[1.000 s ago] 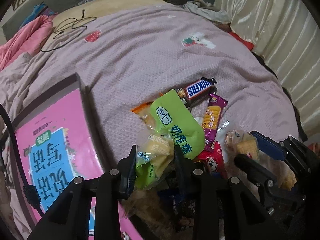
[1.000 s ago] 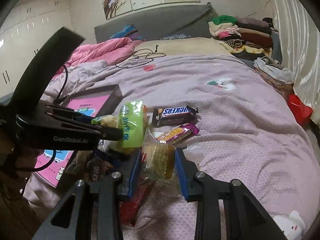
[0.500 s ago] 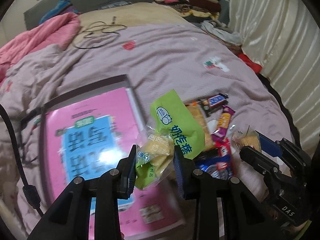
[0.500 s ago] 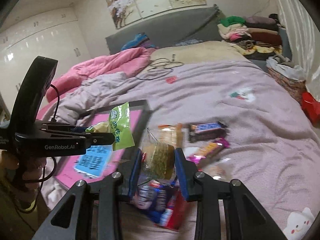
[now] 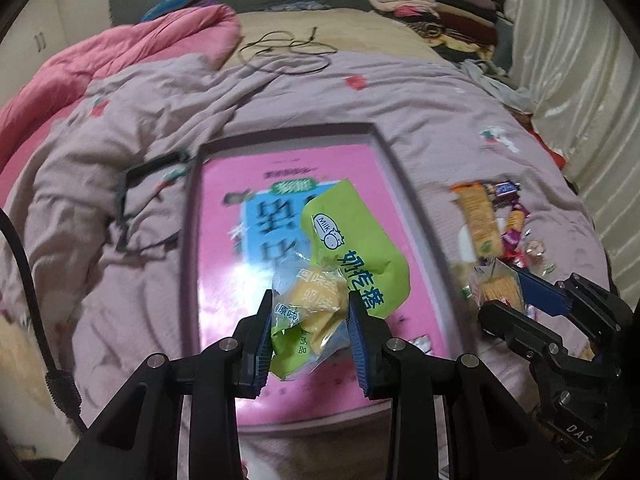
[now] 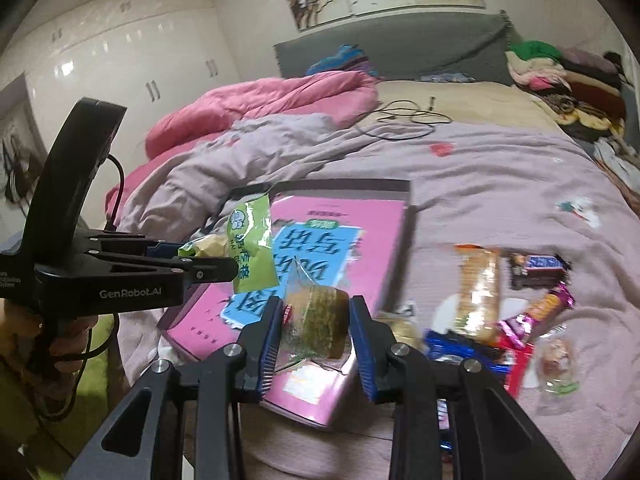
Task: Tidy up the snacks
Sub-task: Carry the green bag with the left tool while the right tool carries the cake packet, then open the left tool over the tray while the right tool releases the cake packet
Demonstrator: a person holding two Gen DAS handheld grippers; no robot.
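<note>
Your left hand-held gripper [image 5: 308, 330], clenched on the green milk-candy packet [image 5: 352, 248], hangs directly over the pink tray [image 5: 412, 216] (long axis running away from you); the right hand-held gripper [image 6: 314, 338], grasping a wrapped cake [image 6: 316, 316], sits over its near corner.

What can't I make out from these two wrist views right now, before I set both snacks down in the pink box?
- Left wrist view: the green snack packet in the left gripper covers part of the pink box; the box's print is motion-blurred.
- Left wrist view: the loose snack pile is smeared and partly behind the right gripper.
- Right wrist view: the round cake hides the box's near corner; its wrapper text is unreadable.
</note>
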